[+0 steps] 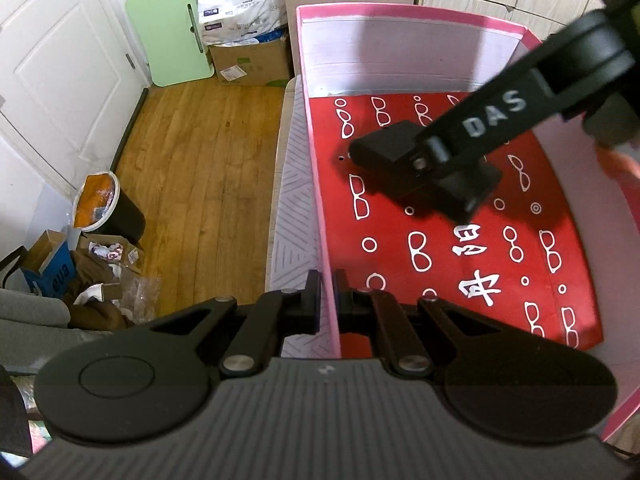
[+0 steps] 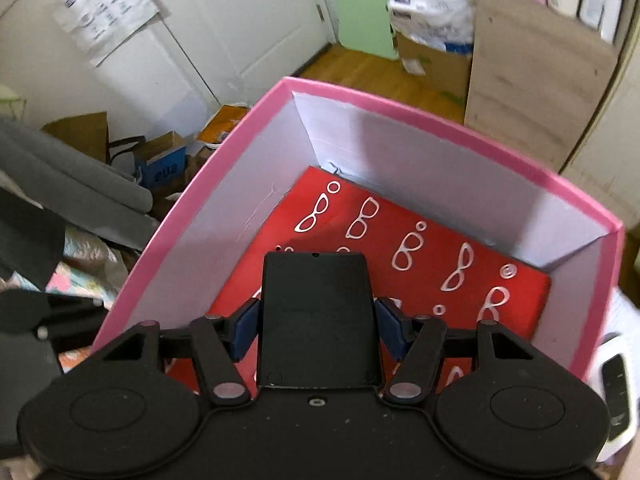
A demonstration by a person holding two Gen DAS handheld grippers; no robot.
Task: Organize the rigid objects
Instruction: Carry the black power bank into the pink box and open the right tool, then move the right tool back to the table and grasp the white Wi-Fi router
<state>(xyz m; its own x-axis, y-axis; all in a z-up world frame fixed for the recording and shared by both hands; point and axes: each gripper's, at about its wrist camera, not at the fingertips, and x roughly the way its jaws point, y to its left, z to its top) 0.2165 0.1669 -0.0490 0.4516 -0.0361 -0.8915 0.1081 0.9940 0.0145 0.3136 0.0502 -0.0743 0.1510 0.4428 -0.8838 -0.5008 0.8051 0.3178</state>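
Note:
A pink box [image 1: 400,10] with white inner walls holds a red sheet [image 1: 440,248] printed with white glasses. My left gripper [image 1: 326,292] is shut on the box's left wall [image 1: 322,220], one finger on each side. My right gripper [image 1: 432,168] hangs over the inside of the box, shut on a flat black rectangular object [image 1: 384,148]. In the right wrist view the black object [image 2: 316,300] sits between the blue pads [image 2: 244,328] of the right gripper [image 2: 318,328], above the red sheet [image 2: 440,280] and inside the pink rim [image 2: 400,100]. Part of the left gripper [image 2: 48,312] shows at the left.
The box rests on a patterned grey surface [image 1: 292,200] above a wooden floor [image 1: 208,152]. A black bin [image 1: 108,204], cardboard boxes [image 1: 252,60], a green board [image 1: 168,32] and a wooden cabinet [image 2: 532,92] stand around. A white device [image 2: 614,384] lies right of the box.

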